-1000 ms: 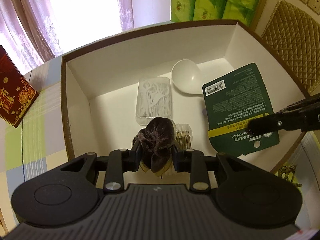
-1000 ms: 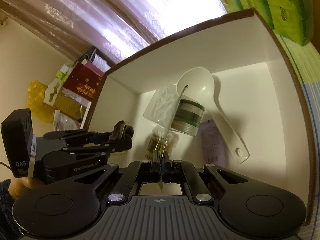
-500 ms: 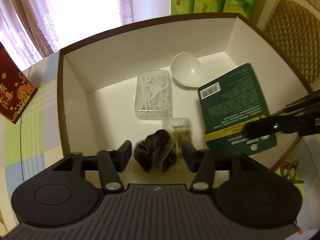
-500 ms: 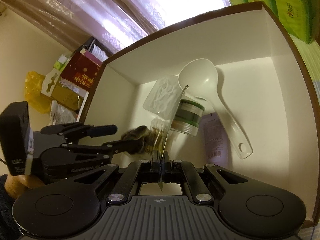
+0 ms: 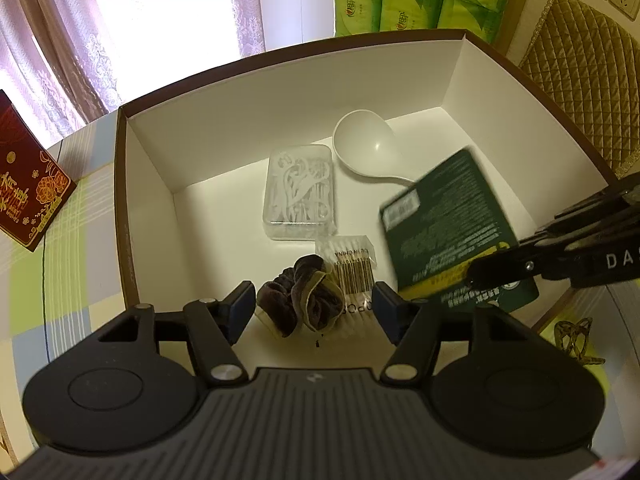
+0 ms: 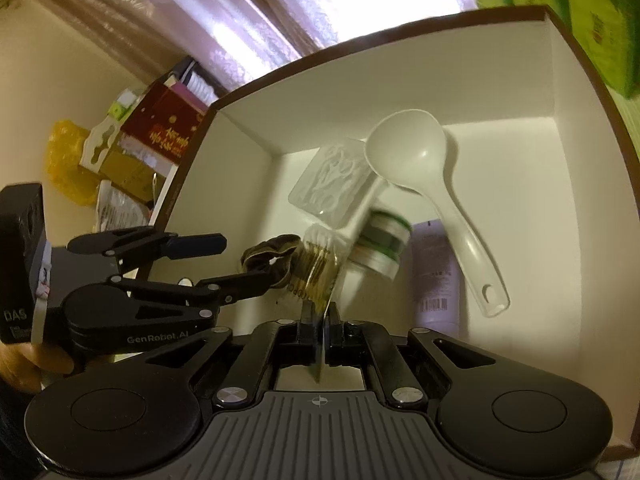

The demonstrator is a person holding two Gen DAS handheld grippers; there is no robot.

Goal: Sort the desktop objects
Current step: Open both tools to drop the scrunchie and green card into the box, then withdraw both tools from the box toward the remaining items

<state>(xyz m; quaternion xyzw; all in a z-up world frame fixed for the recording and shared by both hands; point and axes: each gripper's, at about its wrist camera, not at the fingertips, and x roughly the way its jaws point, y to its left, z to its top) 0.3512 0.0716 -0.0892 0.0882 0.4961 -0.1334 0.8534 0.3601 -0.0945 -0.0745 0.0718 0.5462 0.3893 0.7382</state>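
While the left hand-held gripper (image 5: 314, 306) gapes over the scrunchie (image 5: 300, 300), the right hand-held gripper (image 6: 320, 322) pinches the green card (image 5: 448, 220).

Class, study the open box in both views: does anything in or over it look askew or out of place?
Yes: the dark green card pack hangs tilted above the box floor, pinched at one edge by the right gripper, blurred. The scrunchie, spoon and floss case lie flat.

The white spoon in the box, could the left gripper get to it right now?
Probably yes. The left gripper is open and empty above the scrunchie, and the white spoon lies uncovered at the back of the box. The green card in the right gripper crowds the handle end.
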